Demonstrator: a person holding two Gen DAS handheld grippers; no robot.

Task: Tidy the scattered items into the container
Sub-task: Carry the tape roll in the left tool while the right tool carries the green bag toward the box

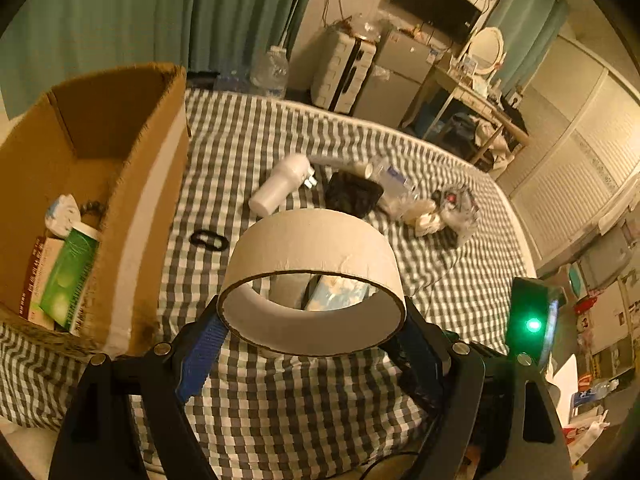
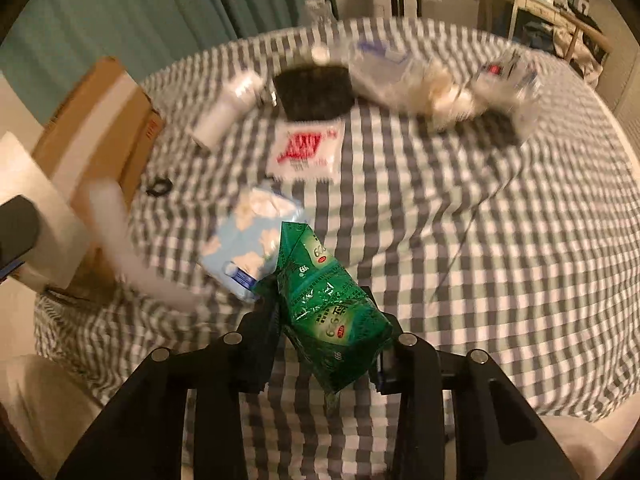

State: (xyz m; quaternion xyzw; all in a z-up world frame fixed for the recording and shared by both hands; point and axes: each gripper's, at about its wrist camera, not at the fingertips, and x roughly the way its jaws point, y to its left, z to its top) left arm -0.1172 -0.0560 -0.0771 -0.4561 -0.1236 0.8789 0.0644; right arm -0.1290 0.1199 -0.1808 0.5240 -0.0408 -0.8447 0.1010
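Gripped betw. the left tool (image 1: 312,320) fingers is a white cardboard ring (image 1: 314,276), held level above the checked bed (image 1: 280,420), just beside the open cardboard box (image 1: 132,184) at the bed's left edge. Right tool (image 2: 326,344) is clamped on a green packet (image 2: 328,312), tilted, above the bed's near edge w/ a blue tissue pack (image 2: 248,244) just beyond. Other loose items lie toward the far edge, blurred.

Dim warm indoor light, fisheye edge warp, heavy motion blur right-wrist view.
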